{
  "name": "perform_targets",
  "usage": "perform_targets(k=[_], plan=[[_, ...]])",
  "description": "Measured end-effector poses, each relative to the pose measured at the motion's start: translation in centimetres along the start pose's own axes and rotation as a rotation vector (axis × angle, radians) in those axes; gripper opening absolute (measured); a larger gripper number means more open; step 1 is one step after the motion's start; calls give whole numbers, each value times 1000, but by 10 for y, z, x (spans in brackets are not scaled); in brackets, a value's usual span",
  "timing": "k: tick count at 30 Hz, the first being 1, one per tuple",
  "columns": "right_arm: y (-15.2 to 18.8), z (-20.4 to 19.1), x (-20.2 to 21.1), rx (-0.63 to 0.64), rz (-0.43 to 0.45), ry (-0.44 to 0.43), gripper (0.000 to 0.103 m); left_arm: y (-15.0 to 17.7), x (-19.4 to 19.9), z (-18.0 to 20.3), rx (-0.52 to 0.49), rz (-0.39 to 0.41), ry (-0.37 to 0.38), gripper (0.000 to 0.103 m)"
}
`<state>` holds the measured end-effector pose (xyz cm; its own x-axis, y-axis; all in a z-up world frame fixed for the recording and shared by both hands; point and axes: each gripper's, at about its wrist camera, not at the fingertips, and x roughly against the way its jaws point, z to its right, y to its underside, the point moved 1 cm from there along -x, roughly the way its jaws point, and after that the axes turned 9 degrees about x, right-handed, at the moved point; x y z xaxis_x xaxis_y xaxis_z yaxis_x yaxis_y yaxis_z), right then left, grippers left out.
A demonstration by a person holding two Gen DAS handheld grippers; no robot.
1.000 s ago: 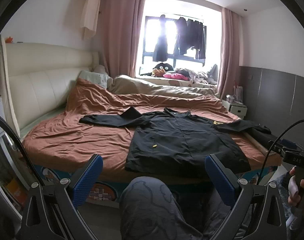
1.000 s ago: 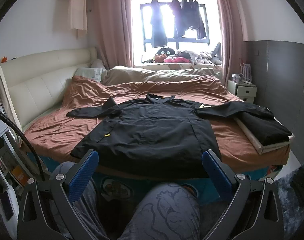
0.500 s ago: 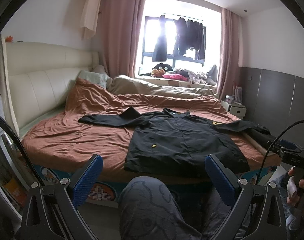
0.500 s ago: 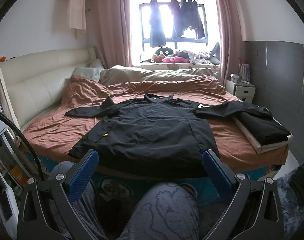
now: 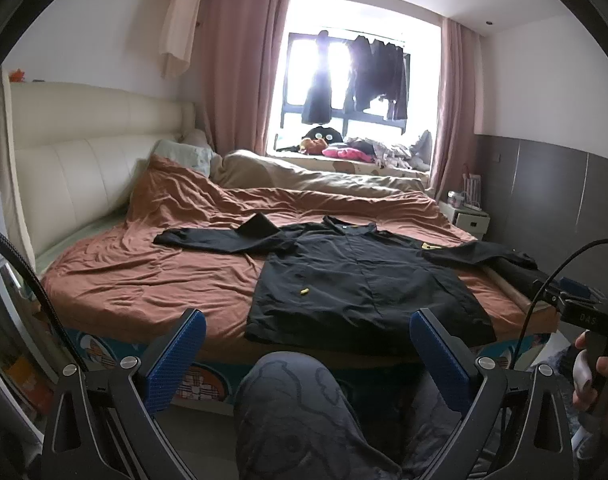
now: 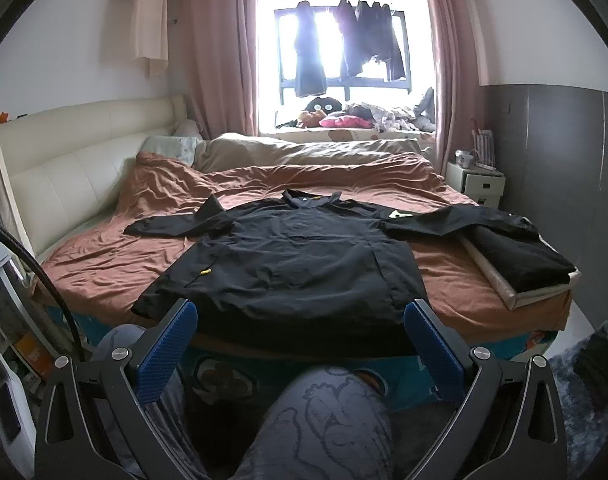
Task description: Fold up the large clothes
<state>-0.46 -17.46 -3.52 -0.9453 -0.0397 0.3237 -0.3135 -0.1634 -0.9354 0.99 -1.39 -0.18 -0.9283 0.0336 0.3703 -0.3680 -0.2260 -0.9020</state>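
Here's the black jacket (image 6: 287, 256), spread flat and front-up on the brown bedspread (image 6: 103, 264), hem along the bed's near edge, collar pointing away toward the window (image 6: 340, 40). Both sleeves lie stretched out sideways from the jacket's body; the one on the jacket's right side runs onto a folded dark garment (image 6: 520, 252) sitting on a pale flat board (image 6: 504, 288) at the bed's corner. A small yellow tag (image 6: 205, 271) shows on the jacket front, and a yellow patch (image 5: 428, 245) near one shoulder.

The left gripper (image 5: 304, 344) hangs short of the jacket's hem, jaws spread wide, blue pads (image 5: 175, 356) gripping nothing. The right gripper (image 6: 299, 340) is the same story: fingers parted wide, nothing between them, hovering just before the hem. The person's knee in grey patterned trousers (image 6: 324, 416) sits between the fingers in both views. Beyond the jacket, a beige duvet (image 6: 304, 152) is bunched under the window, where dark clothes hang.
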Motion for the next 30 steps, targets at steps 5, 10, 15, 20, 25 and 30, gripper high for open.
perform_targets(k=[5, 10, 15, 20, 25, 30], plan=[[0, -1, 0, 2, 2, 0, 103, 0, 0, -1, 1, 0, 1, 102], [0, -1, 0, 3, 1, -1, 103, 0, 0, 2, 3, 1, 3, 102], [0, 0, 1, 2, 3, 0, 103, 0, 0, 1, 2, 2, 3, 102], [0, 0, 2, 4, 4, 2, 103, 0, 1, 0, 4, 2, 6, 102], [0, 1, 4, 4, 9, 3, 103, -1, 1, 1, 4, 3, 7, 102], [-1, 2, 4, 8, 9, 9, 103, 0, 2, 0, 10, 2, 8, 102]])
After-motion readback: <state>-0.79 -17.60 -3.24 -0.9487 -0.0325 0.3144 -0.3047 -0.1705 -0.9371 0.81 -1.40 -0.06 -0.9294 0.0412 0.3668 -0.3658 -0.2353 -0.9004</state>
